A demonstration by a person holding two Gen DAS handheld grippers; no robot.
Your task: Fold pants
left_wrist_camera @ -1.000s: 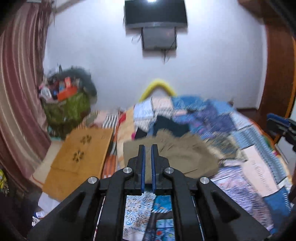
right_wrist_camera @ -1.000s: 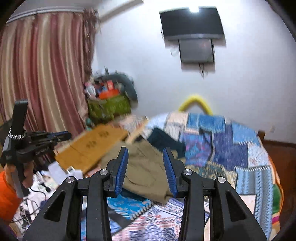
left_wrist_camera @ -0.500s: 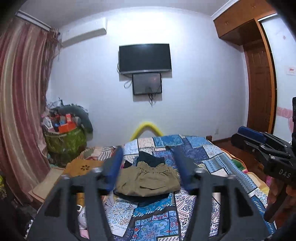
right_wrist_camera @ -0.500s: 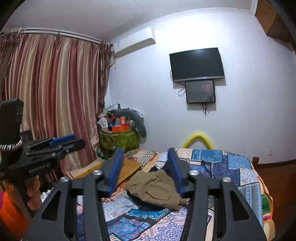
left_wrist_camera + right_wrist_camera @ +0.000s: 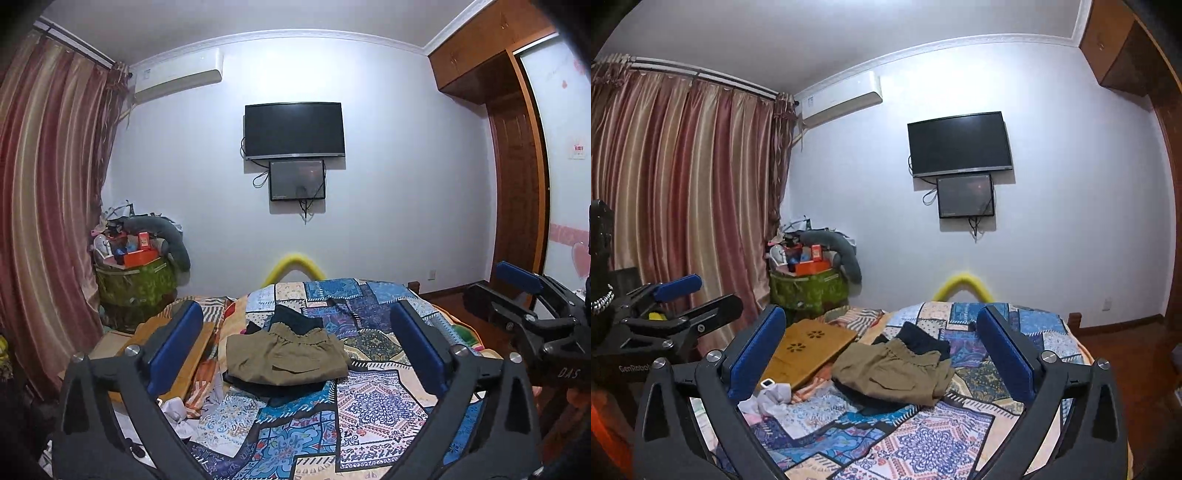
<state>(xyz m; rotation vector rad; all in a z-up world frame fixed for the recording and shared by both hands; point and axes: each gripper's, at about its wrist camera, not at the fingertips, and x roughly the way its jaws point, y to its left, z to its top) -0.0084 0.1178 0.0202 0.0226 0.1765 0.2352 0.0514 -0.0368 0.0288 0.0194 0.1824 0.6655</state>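
I read both grippers as released. The left gripper (image 5: 295, 339) has just been opening and its fingers (image 5: 177, 347) now stand at full spread with nothing between the pads. The right gripper (image 5: 882, 349) has likewise just been opening; its fingers (image 5: 757, 354) are fully apart and hold nothing.

The pants (image 5: 286, 360), olive-khaki, lie on the patchwork bed (image 5: 373, 410), ahead of and below the fingertips of both grippers, well apart from them. In each wrist view the bundle sits centred in the gap between the 2 fingers. It appears folded into a compact rectangle and rests on a dark garment (image 5: 295, 319), which shows beyond and under it.

Step in hand, as I judge it: release and stand-off after the last fold; the task looks complete or nearly so.

Next move, if 1 is needed: inspect the near edge, which looks slightly uneven. Any correction calls for lowering 1 gripper to that edge and pinching only the khaki layers, not the dark cloth beneath.
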